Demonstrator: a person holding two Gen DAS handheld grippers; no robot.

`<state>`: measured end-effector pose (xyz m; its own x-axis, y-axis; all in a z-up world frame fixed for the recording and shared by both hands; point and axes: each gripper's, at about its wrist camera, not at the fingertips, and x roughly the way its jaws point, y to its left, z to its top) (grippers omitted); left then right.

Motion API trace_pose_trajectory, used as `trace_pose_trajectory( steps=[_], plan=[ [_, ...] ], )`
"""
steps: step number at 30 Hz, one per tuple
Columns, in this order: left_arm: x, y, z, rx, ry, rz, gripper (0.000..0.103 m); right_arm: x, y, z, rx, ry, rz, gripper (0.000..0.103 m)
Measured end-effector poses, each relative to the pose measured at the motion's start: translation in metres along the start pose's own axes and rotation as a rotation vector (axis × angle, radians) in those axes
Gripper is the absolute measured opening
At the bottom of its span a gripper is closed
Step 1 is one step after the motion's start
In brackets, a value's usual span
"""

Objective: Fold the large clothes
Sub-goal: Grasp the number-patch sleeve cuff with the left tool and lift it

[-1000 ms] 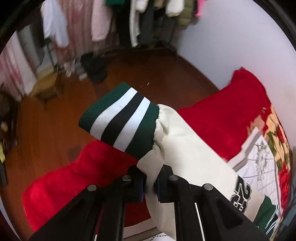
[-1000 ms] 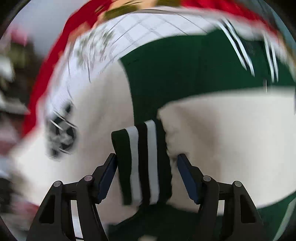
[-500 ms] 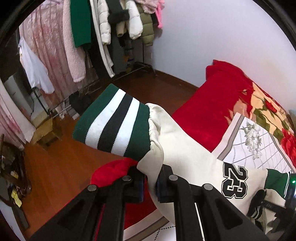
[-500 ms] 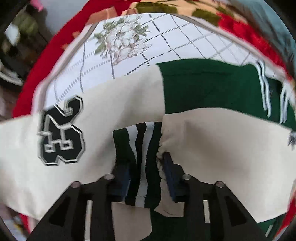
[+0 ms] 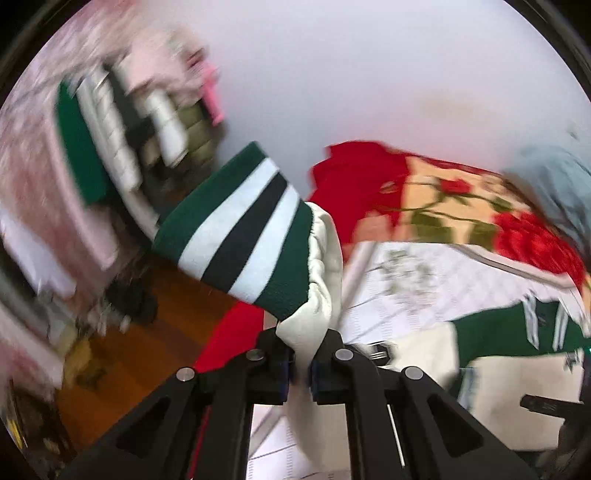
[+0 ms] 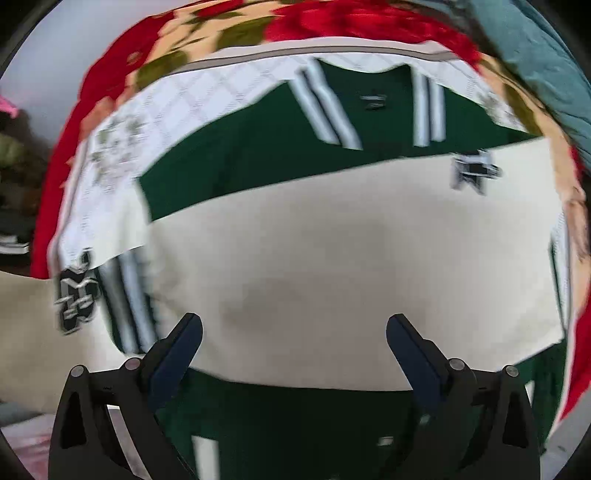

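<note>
The jacket [image 6: 332, 266], a cream and dark green varsity piece, lies spread on the bed [image 6: 122, 110], its body across the white checked sheet [image 6: 192, 99] with the collar end toward the far edge, where the red floral blanket [image 6: 221, 33] shows. One cream sleeve already lies folded flat across the body, and the right gripper [image 6: 294, 332], pointing almost straight down over it, has just been opening: its jaws stand wide apart with nothing between them, only the cream cloth beneath. The left gripper [image 5: 303, 363] is clamped tight on the other sleeve [image 5: 317, 295], pinching the cream cloth just behind the striped cuff [image 5: 240, 232], which stands up off the bed past the near left edge, over the wooden floor [image 5: 147, 332] (the view is blurred, so finer creases cannot be read). The step in hand looks like the sleeve fold, half done. The next move likely calls for carrying this second cuff inward across the jacket's body, laying it flat beside or over the first sleeve without dragging the body askew, then letting go.
</note>
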<state>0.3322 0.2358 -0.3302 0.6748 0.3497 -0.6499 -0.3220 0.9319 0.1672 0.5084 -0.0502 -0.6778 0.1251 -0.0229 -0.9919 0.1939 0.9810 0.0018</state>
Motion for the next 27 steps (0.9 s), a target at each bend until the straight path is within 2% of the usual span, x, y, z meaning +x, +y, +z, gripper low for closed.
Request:
trace_pose_trajectory(
  steps=[4, 5, 9, 13, 16, 18, 20, 23, 24, 27],
  plan=[
    [-0.034, -0.075, 0.007, 0.134, -0.071, -0.075, 0.004, 0.001, -0.043, 0.000, 0.072, 0.013, 0.040, 0.101],
    [-0.044, -0.100, 0.007, 0.164, -0.080, -0.113, 0.004, -0.002, -0.064, -0.002, 0.100, 0.013, 0.051, 0.101],
    [-0.067, -0.177, 0.010, 0.214, -0.072, -0.253, 0.003, -0.009, -0.136, -0.007, 0.176, 0.011, 0.043, 0.101],
    [-0.091, -0.280, 0.001, 0.272, -0.020, -0.454, 0.003, -0.019, -0.231, -0.018, 0.265, 0.016, -0.012, 0.101],
    [-0.096, -0.349, -0.018, 0.322, 0.041, -0.558, 0.004, -0.027, -0.300, -0.027, 0.335, 0.023, -0.054, 0.101],
    [-0.092, -0.399, -0.042, 0.371, 0.115, -0.618, 0.004, -0.029, -0.337, -0.033, 0.373, 0.031, -0.083, 0.101],
    [-0.085, -0.437, -0.064, 0.410, 0.179, -0.640, 0.004, -0.029, -0.369, -0.039, 0.407, 0.044, -0.103, 0.101],
    [-0.068, -0.479, -0.098, 0.480, 0.303, -0.615, 0.005, -0.026, -0.409, -0.047, 0.441, 0.074, -0.131, 0.101],
    [-0.062, -0.485, -0.106, 0.495, 0.333, -0.603, 0.009, -0.026, -0.418, -0.049, 0.436, 0.078, -0.148, 0.101],
    [-0.057, -0.493, -0.124, 0.502, 0.367, -0.583, 0.011, -0.028, -0.430, -0.055, 0.427, 0.070, -0.150, 0.101]
  ],
)
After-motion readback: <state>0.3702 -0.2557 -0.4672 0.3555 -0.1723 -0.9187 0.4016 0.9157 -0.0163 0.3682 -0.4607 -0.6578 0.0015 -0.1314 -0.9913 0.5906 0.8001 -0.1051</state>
